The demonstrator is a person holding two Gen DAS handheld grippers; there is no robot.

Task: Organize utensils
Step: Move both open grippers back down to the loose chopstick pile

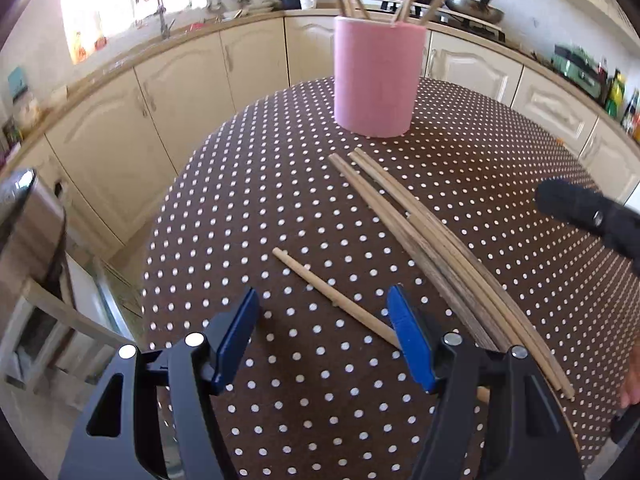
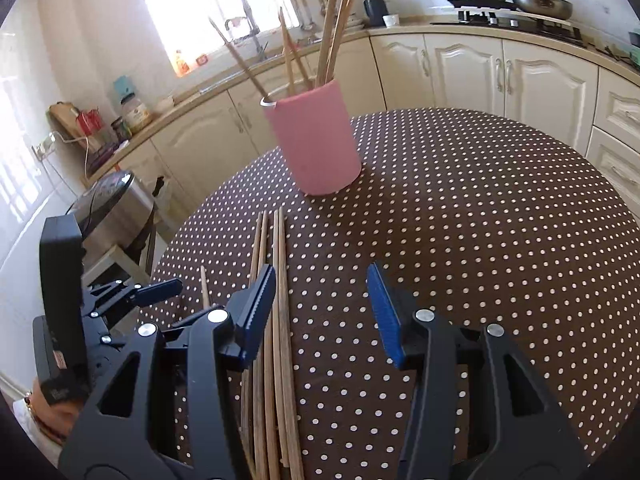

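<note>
A pink holder (image 1: 378, 76) (image 2: 316, 140) stands upright at the far side of the polka-dot table (image 1: 480, 152) (image 2: 480, 220), with several chopsticks sticking out of it. A bundle of chopsticks (image 1: 432, 240) (image 2: 278, 248) lies flat in front of it. One single chopstick (image 1: 316, 280) (image 2: 205, 288) lies apart, to the left of the bundle. My left gripper (image 1: 324, 300) is open, and the single chopstick lies below the gap between its blue pads. My right gripper (image 2: 320, 280) is open too; its left finger (image 2: 256, 308) hangs over the bundle.
Cream kitchen cabinets (image 2: 472, 64) and a counter curve around behind the table. A stove with pots (image 2: 516, 0) is at the back right. A rice cooker (image 2: 108, 196) sits on a stool beside the table's left edge. The left gripper's body (image 2: 100, 300) shows in the right wrist view.
</note>
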